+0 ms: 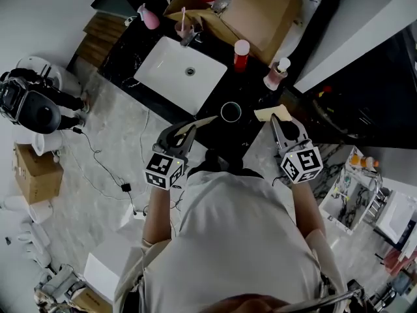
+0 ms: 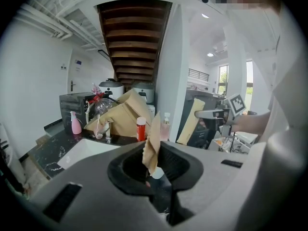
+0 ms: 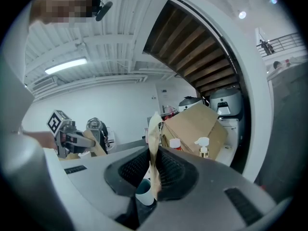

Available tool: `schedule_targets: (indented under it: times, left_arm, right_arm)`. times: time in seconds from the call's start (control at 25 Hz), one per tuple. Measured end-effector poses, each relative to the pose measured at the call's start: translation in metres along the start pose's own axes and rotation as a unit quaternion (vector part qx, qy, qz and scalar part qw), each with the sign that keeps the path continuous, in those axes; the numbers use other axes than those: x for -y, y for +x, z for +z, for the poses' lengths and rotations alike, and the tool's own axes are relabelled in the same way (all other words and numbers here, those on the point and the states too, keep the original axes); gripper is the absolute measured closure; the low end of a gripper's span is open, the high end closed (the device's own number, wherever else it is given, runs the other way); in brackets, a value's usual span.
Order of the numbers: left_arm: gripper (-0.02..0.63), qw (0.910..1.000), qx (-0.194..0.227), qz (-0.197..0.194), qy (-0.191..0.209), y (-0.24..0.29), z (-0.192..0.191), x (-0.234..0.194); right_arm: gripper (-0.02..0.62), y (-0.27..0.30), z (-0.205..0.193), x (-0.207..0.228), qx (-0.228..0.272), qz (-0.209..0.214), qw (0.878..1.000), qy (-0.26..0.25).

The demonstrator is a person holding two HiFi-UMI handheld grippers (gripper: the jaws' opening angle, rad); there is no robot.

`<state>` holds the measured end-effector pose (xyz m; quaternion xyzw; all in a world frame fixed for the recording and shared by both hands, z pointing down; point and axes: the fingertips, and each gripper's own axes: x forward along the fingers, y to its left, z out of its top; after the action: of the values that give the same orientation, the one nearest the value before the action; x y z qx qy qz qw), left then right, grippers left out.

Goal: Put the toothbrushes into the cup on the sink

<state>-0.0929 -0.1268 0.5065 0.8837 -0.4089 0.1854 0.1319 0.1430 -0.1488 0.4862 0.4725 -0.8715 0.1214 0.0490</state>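
Left hand-held gripper (image 1: pixel 186 129) pinches a tan packet (image 1: pixel 202 121); right hand-held gripper (image 1: pixel 279 122) — a second packet (image 1: pixel 267 113).

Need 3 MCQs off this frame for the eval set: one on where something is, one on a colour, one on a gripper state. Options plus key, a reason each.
1. Where is the round dark cup?
A. On the black marble counter, beside the white rectangular sink
B. Inside that sink
C. On the floor

2. What colour is the body of the white-capped bottle?
A. Blue
B. Red
C. Green

3. The left gripper is:
A. Open and empty
B. Shut on a pink bottle
C. Shut on a flat tan paper packet

Key:
1 A, the head view shows the cup on dark stone outside the basin.
2 B, the body under the cap is red.
3 C, the left gripper view shows the packet pinched between the jaws.
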Motion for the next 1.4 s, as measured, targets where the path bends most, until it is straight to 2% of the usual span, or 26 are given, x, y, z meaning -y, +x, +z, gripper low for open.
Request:
schedule_targets:
  times: [0.24, 0.56, 0.84, 1.4]
  left_arm:
    - [0.549, 0.9996, 0.003, -0.025, 0.010, 0.006, 0.012, -0.017]
    - [0.549, 0.9990, 0.006, -0.043, 0.006, 0.013, 0.014, -0.030]
    - [0.549, 0.9991, 0.005, -0.042, 0.001, 0.013, 0.010, -0.042]
    - [0.549, 0.9996, -0.004, -0.016, -0.022, 0.006, -0.002, -0.059]
  right_arm:
    - [0.535, 0.011, 0.011, -0.008, 0.004, -0.020, 1.000, 0.000]
    - [0.535, 0.030, 0.018, -0.016, 0.000, -0.023, 1.000, -0.008]
    - [0.535, 0.053, 0.010, -0.025, -0.013, -0.010, 1.000, -0.011]
    - [0.535, 0.096, -0.034, -0.037, -0.054, 0.023, 0.998, 0.005]
